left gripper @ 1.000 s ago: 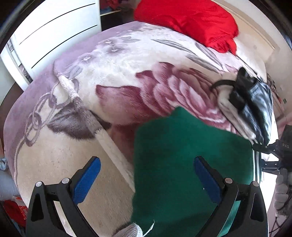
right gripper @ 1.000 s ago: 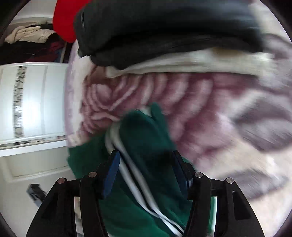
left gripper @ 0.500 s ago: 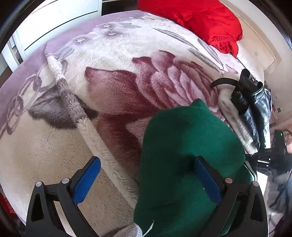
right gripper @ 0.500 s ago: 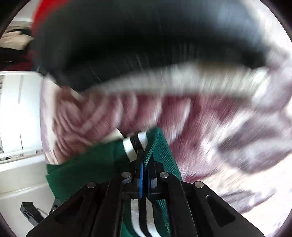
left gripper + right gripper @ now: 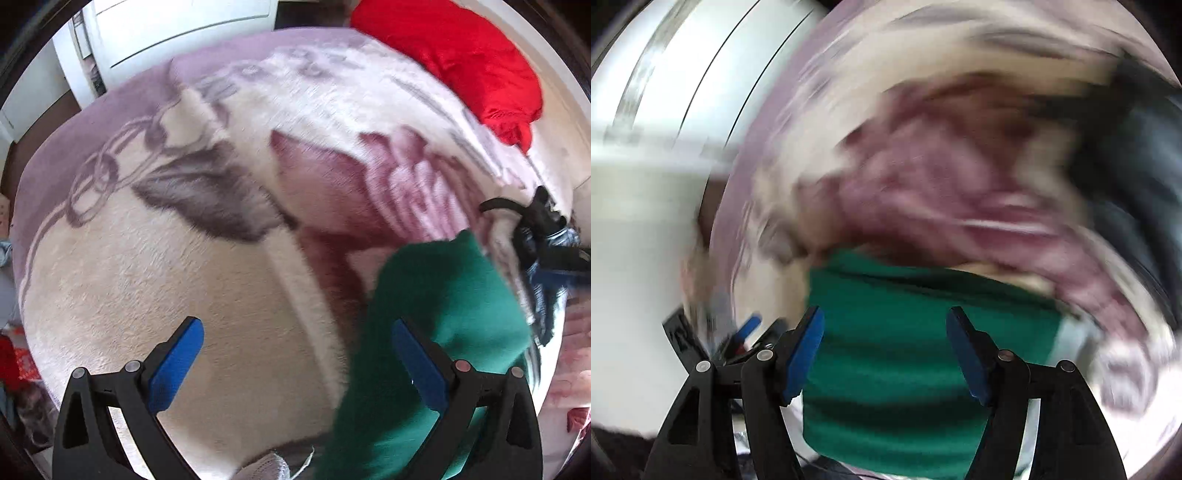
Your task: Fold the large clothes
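Left hand-held gripper [image 5: 293, 363]: jaws spread wide, blue pads well apart, nothing clamped between them. Right-side pad overlaps the edge of the green garment [image 5: 436, 332] in the picture; contact or mere overlap cannot be told. Left-side pad over bare blanket.

Right hand-held gripper [image 5: 884, 350]: jaws apart at a moderate width, nothing pinched. Green garment [image 5: 905, 350] fills the gap between the pads in the lower centre of the frame; touching or hovering cannot be told, heavy motion blur over the whole right-wrist view.

Location of green garment: on the bed, lying on the floral blanket [image 5: 221, 221], lower right of the left-wrist frame, bunched into a tall folded mass with its peak toward the right edge of the blanket.

Counts, left-wrist view:
- green garment: 1
- floral plush blanket, cream with mauve flower and grey leaf pattern: 1, covering the bed
- red cushion or bedding [image 5: 469, 62]: 1, upper right of frame, at far end of bed
- black item with strap [image 5: 543, 229]: 1, right edge, just beyond the green garment, resting on a pale folded fabric; exact nature not clear
- white cabinet [image 5: 177, 33]: 1, upper left, beside the bed

Right-wrist view: white cabinet front [image 5: 665, 110] upper left, dark blurred mass at right edge, unidentifiable. Part of the left hand-held gripper, blue pad visible, at lower left of that frame.
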The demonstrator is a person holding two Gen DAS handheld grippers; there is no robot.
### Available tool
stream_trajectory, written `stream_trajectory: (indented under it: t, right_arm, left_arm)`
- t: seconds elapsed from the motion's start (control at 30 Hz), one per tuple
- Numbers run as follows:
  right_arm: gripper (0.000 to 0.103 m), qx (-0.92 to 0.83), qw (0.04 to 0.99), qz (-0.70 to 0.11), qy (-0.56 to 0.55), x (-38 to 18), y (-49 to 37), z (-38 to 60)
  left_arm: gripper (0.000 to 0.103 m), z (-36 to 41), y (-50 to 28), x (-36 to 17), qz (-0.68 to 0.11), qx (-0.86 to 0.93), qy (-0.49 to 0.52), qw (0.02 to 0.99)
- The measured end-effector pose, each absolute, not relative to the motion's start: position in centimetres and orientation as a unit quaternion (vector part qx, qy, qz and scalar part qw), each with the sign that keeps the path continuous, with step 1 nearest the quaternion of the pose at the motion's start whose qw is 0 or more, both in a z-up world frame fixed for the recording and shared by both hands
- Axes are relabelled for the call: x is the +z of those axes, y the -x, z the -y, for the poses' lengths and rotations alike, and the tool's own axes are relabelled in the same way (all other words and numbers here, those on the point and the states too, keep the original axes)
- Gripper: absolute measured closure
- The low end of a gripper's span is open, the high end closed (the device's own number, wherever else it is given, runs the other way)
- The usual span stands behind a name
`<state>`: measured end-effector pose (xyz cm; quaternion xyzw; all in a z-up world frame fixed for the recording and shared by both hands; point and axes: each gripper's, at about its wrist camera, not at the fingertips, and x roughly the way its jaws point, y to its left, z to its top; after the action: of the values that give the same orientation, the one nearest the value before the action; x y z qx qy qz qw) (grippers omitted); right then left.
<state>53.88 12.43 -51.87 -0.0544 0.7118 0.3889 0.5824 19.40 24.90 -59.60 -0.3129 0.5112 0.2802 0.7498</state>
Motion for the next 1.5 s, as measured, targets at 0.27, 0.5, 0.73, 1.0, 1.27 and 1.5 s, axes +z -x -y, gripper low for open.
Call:
stream_trajectory:
  t: [0.27,0.5,0.73,1.0,1.27,1.5]
  right_arm:
    - [0.065,0.458,0.463,-0.703,0.285,-59.6,-48.2,-24.6]
    - [0.083,0.251,0.300,-0.907,-0.154,-67.7,-55.2,-17.3]
    - [0.031,0.338,0.381,-0.839,-0.190,-62.6,-56.5,-13.2]
    - [0.027,0.233,0.607,-0.742,-0.163,-54.8,-56.5,6.0]
    - [0.099,0.229,0.595,-0.718,-0.278,-60.2,-53.6,12.8]
    - [0.100,0.145,0.676,-0.644,-0.327,-59.1,-54.6,15.1]
  left_arm:
    - [0.000,-26.4,-17.5,-61.1,-0.510,0.274,0.344,0.739]
    - [0.000,-27.1,-18.7,-61.2,-0.495,0.247,0.348,0.757]
    - [0.000,-28.0,-23.2,-61.8,-0.506,0.166,0.362,0.765]
    - [0.035,-28.2,-28.1,-65.4,-0.499,0.065,0.448,0.739]
    - [0.059,-26.9,-29.0,-63.9,-0.492,0.079,0.413,0.762]
    - [0.059,-26.5,-31.0,-64.5,-0.501,0.077,0.421,0.752]
